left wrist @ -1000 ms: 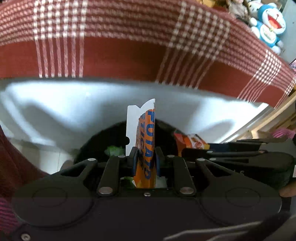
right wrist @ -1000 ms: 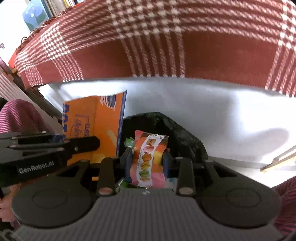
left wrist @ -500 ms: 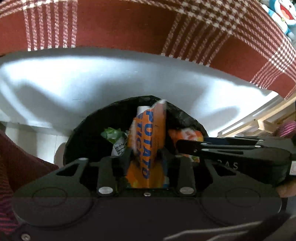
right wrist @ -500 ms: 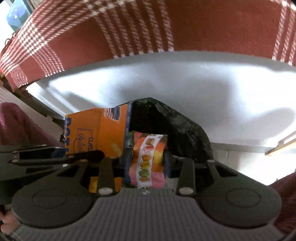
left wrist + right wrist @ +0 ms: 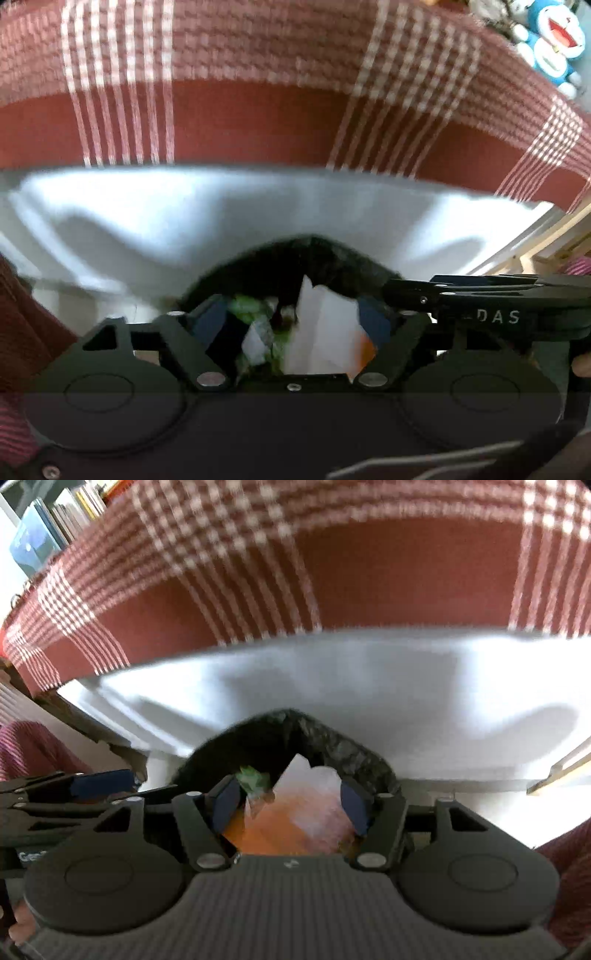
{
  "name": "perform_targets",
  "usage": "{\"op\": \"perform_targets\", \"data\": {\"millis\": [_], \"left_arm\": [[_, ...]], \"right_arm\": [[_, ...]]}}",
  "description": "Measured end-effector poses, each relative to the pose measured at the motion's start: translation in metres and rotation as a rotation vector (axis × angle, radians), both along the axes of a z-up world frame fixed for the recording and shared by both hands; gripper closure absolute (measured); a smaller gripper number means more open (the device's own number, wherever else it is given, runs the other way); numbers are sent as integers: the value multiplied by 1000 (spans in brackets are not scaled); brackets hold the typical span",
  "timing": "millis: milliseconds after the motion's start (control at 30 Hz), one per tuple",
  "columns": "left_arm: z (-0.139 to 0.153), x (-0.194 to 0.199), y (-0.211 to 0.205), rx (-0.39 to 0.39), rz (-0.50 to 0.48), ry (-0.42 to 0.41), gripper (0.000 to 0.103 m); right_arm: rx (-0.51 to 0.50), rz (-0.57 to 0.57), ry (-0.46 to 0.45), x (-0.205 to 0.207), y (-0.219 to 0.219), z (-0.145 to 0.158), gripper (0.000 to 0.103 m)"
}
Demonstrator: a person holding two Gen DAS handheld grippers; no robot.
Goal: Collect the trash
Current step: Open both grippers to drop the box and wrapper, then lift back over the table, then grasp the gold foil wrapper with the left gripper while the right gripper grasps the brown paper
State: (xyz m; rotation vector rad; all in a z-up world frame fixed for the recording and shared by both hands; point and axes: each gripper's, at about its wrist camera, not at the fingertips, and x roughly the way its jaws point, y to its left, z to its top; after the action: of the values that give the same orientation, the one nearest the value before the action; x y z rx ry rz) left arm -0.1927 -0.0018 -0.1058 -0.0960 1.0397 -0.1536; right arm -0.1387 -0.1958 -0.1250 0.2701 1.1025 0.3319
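Left tongs [image 5: 291,321] are standing spread, jaws having just been opening, blue pads clear of anything. Between and below them a flattened orange-and-white potato-stick carton [image 5: 325,339] is lying loose inside the black plastic bin liner [image 5: 295,254], white underside up, pointed corner aimed at the far rim; its long axis is too blurred to tell. Crumpled green-and-white wrappers [image 5: 255,325] are sitting just left of it.

Right tongs [image 5: 290,801] are likewise spread, jaws having just been opening, nothing pinched. Under them the orange-pink macaron snack packet [image 5: 295,827] is resting among the rubbish in the same liner, blurred, orientation unclear. A green scrap [image 5: 253,777] is showing near the left pad.

Both tongs are hanging side by side over the bin mouth, each visible at the other's edge. Beyond the bin, a white cloth [image 5: 184,214] is draping down, overlaid by a red-and-white checked woven tablecloth [image 5: 258,110]. A blue cartoon-cat plush [image 5: 554,40] is sitting at top right in the left view; books [image 5: 55,513] top left in the right view.
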Motion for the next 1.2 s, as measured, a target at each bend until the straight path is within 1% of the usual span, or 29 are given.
{"op": "perform_targets", "data": {"millis": [100,233,433,567,633,733,800,900,967,1067,1133,1200], "left_arm": [[21,-1,2,1,-26,-67,14],[51,2,4,-14,-44,-142,12],[93,7,9,-46,-70,-269,7],[120,25,7,-41,-73,-341,6],[130,38,10,-27,-64,-365,6],[147,59,14,-19,-33,-407,6],[152,77,13,-23,-19,-423,6],[163,105,14,-36,-1,-444,6],[169,126,12,-52,9,-456,6],[179,158,8,-74,25,-459,6],[185,179,3,-93,29,-473,6],[190,201,-2,-110,30,-486,6]], "right_arm": [[12,-13,-68,-2,-4,17,18],[38,-8,-137,-3,-8,43,16],[32,25,-265,-3,-12,88,15],[15,38,-356,2,-19,119,12],[-16,41,-423,4,-24,135,8],[-77,22,-504,15,-24,154,7],[-93,-4,-539,25,-29,166,7],[-105,-41,-572,42,-41,179,7],[-121,-46,-583,56,-41,184,7],[-167,-24,-602,76,-39,189,7],[-206,3,-623,89,-35,192,7],[-223,34,-636,103,-30,195,7]]}}
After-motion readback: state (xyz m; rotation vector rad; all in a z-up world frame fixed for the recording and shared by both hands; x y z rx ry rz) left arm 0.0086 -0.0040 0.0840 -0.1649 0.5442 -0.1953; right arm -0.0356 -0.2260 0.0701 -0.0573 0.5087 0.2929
